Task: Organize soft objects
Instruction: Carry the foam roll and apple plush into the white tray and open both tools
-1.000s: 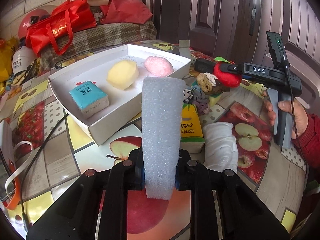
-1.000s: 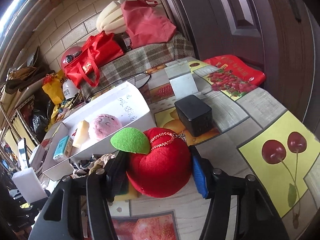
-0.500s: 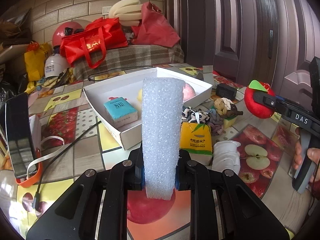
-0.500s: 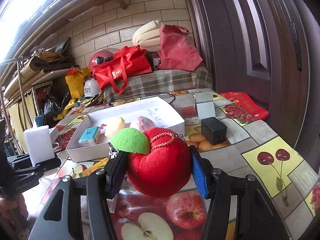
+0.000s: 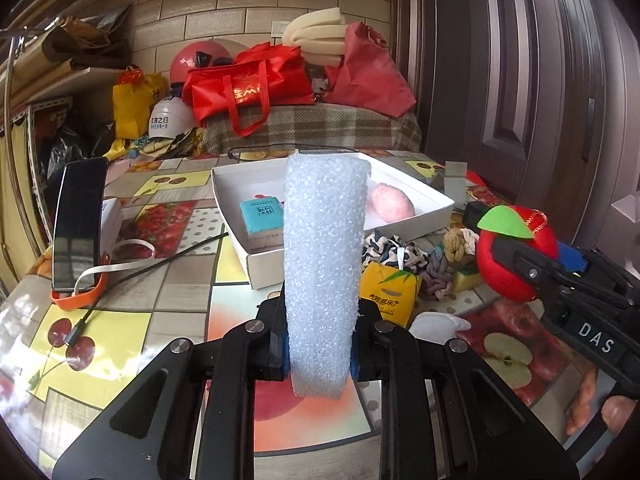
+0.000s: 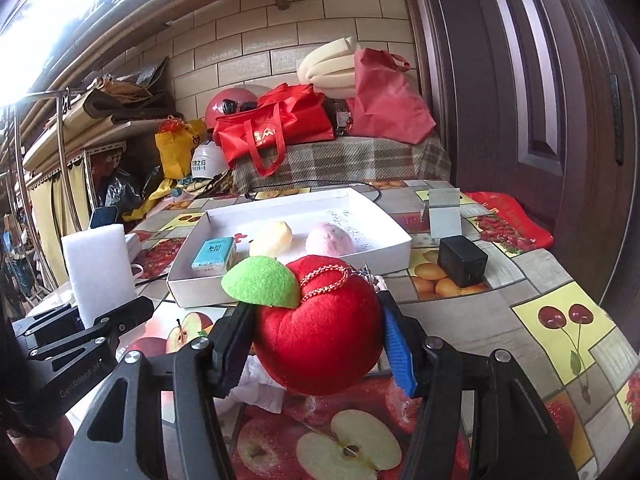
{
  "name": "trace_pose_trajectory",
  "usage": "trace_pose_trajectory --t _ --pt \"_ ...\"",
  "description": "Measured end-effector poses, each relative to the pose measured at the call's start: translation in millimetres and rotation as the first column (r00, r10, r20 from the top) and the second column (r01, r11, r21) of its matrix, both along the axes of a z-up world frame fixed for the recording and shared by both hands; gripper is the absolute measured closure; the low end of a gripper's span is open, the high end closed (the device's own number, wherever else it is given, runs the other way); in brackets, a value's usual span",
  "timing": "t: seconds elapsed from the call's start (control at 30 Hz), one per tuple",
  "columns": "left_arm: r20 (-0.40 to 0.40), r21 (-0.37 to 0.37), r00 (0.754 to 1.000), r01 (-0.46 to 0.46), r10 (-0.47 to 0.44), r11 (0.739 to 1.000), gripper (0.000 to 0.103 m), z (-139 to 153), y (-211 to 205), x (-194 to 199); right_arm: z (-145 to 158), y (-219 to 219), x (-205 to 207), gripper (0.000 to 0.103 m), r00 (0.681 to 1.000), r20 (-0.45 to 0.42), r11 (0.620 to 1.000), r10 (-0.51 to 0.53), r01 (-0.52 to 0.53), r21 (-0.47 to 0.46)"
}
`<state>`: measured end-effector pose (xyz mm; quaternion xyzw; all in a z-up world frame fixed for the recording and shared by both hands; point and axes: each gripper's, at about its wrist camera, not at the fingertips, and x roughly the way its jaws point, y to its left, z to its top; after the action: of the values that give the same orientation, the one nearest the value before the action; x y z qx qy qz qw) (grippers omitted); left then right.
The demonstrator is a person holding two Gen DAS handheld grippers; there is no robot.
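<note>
One shallow white cardboard box on the fruit-print table holds three soft things – a teal tissue pack, a yellow sponge lump, a pink sponge ball. The left gripper clamps one upright white foam block; the right gripper squeezes one red plush apple – both held short of the box.

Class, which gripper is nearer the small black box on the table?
Right. The right gripper, gripping the red plush apple, is beside the small black box; the left gripper is across the table.
</note>
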<state>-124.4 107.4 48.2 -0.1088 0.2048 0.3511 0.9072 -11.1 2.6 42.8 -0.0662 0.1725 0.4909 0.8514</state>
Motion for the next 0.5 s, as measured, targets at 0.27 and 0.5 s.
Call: trace_pose_trajectory --t 0.27,0.5 --pt "-0.007 0.028 1.000 -0.021 0.022 0.999 0.084 0.8 8.7 21.5 -1.6 12.3 17.5 0.044 0.999 0.023 0.999 -0.040 0.040 0.010" --pt "0.002 -0.010 0.999 -0.051 0.051 0.999 0.084 0.0 36.1 33.4 -0.8 27.1 30.6 0.044 0.998 0.032 0.998 -0.059 0.059 0.008"
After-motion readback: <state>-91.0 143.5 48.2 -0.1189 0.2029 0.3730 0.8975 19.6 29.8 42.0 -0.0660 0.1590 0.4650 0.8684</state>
